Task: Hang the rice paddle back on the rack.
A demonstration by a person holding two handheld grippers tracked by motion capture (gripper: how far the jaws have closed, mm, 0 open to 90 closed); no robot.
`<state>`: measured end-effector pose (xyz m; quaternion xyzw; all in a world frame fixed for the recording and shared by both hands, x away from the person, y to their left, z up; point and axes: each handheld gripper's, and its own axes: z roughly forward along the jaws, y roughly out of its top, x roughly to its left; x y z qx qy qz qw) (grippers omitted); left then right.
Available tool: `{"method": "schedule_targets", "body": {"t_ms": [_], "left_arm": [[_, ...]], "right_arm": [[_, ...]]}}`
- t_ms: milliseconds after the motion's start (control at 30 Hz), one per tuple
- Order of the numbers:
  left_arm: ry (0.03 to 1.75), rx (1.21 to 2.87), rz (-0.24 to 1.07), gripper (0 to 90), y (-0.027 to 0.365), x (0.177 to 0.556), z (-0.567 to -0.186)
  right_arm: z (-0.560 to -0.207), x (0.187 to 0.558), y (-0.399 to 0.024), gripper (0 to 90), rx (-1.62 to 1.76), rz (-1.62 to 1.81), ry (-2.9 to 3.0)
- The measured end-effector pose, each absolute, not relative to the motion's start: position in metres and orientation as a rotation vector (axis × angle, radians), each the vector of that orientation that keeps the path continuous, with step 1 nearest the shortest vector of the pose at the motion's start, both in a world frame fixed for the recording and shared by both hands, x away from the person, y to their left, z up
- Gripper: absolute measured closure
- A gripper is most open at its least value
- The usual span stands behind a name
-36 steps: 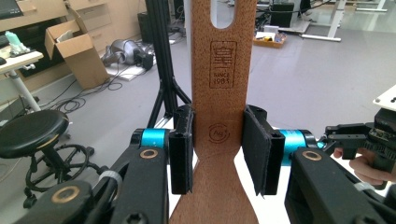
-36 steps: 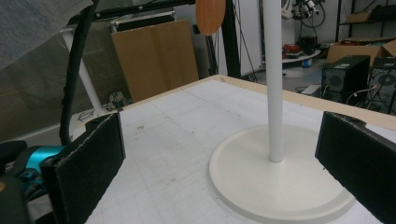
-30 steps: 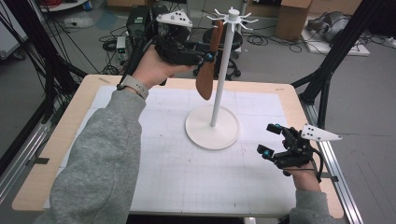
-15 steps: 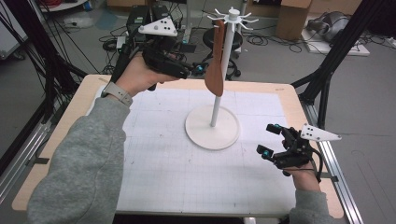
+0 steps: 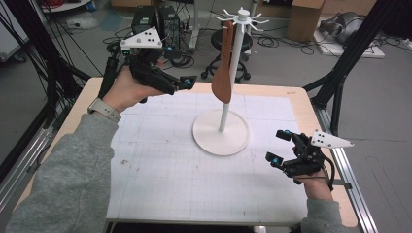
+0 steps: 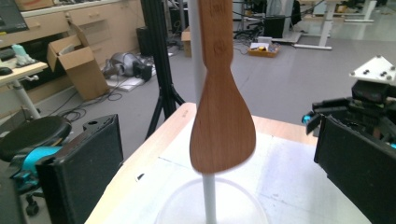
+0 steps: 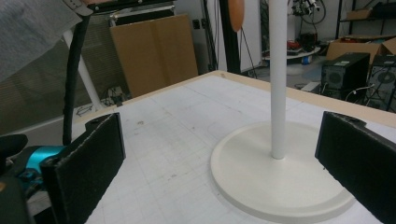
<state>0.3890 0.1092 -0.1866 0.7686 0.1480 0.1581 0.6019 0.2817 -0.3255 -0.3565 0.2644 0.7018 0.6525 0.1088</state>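
Left gripper view: unreadable spatula [image 6: 222, 126] stamp

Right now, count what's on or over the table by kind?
Brown wooden spatula hanging on the stand: 1
White round-based hook stand: 1
White gridded paper mat: 1
Black hand-held gripper, left and right, both open: 2
Total: 5

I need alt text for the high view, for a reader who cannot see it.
A wooden spatula hangs from a white stand on a gridded table. The left gripper, open, is beside the spatula without touching it; the right gripper rests open near the table's right edge.
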Motion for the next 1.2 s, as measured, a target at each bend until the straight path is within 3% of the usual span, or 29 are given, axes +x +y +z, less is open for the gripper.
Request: {"method": "schedule_targets", "body": {"t_ms": [467,1200], "left_arm": [[0.237,1.778,0.335,1.7,0.135,0.369,-0.208],[0.282,1.737,0.39,1.7,0.187,0.334,-0.245]], "right_arm": [[-0.36,0.269,-0.327,0.4,0.801,1.872,2.079],[-0.359,0.276,-0.318,0.4,0.771,1.858,2.114]]}}
